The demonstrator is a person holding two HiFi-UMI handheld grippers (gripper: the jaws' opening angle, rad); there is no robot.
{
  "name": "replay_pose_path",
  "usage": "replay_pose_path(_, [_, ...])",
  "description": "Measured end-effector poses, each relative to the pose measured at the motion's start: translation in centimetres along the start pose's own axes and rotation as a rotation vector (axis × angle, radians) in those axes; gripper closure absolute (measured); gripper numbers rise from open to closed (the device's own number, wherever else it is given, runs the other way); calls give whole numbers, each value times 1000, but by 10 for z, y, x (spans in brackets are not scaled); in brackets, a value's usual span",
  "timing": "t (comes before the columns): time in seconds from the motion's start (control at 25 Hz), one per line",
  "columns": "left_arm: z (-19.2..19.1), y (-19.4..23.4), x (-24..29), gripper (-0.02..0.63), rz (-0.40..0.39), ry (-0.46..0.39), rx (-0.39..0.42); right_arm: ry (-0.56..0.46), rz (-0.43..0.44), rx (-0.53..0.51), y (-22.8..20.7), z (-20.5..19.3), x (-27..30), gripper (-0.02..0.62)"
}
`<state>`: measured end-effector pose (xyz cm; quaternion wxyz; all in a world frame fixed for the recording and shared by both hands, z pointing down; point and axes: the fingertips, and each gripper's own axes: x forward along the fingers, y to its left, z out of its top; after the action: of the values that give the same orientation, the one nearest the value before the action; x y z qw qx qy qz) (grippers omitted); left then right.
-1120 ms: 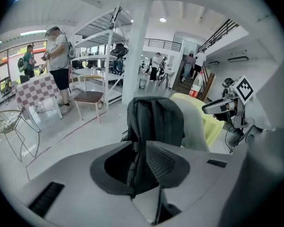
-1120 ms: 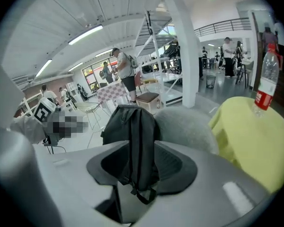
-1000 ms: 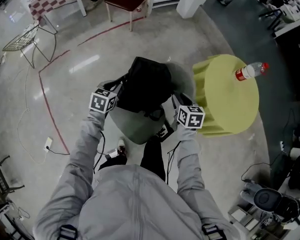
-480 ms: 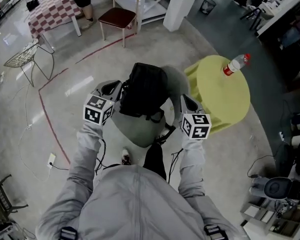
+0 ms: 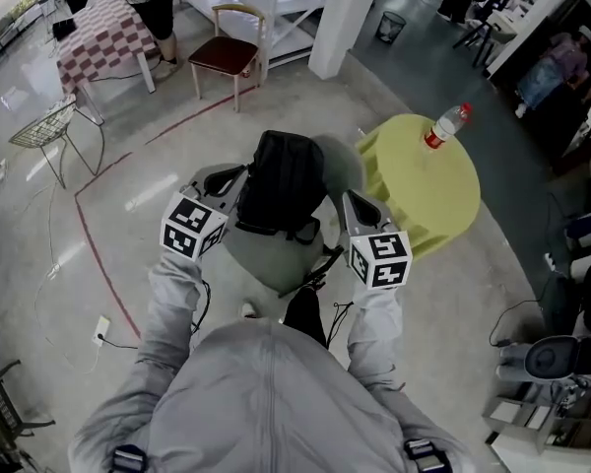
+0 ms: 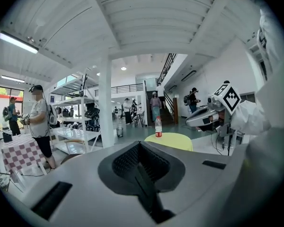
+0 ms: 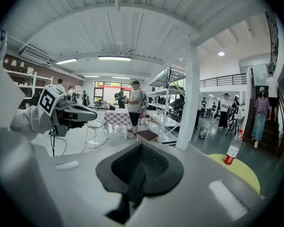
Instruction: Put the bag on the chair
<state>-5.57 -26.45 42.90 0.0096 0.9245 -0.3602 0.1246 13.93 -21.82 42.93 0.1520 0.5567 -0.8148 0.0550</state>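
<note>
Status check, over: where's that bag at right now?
Left gripper and right gripper both shut on bag. Bag aloft between them, not on red-seat chair yet. Yellow table off right, beside the route.

The bag (image 5: 281,180) is being borne on the chair (image 5: 261,256) and is being flanked by the left gripper (image 5: 225,181) and the right gripper (image 5: 353,205). Just right of the chair, a bottle (image 5: 443,126) is being carried at the far edge of a table (image 5: 424,205). Far behind, a second chair (image 5: 227,55) is being kept left of a pillar (image 5: 345,18).
</note>
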Motion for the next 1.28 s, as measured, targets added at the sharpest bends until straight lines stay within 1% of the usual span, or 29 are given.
replay_pose_path(0.08, [12, -4, -5, 600, -7, -20, 6, -19, 11, -3, 10, 11, -6, 584])
replay_pose_path(0.32, [48, -16, -19, 600, -14, -83, 69, -72, 36, -55, 34, 44, -19, 584])
replay_pose_path(0.52, [69, -26, -28, 600, -23, -135, 87, -97, 52, -92, 45, 61, -29, 585])
replay_pose_path(0.76, [67, -31, -29, 600, -25, -126, 99, -90, 66, -120, 50, 61, -32, 586])
replay_pose_path(0.92, [67, -37, -30, 600, -32, -125, 107, -89, 65, -113, 49, 58, -34, 586])
replay_pose_path(1.12, [63, -36, -30, 600, -38, -128, 73, -90, 84, -97, 51, 54, -29, 586])
replay_pose_path(1.28, [61, -37, -30, 600, -30, -114, 71, -88, 104, -73, 51, 53, -30, 586])
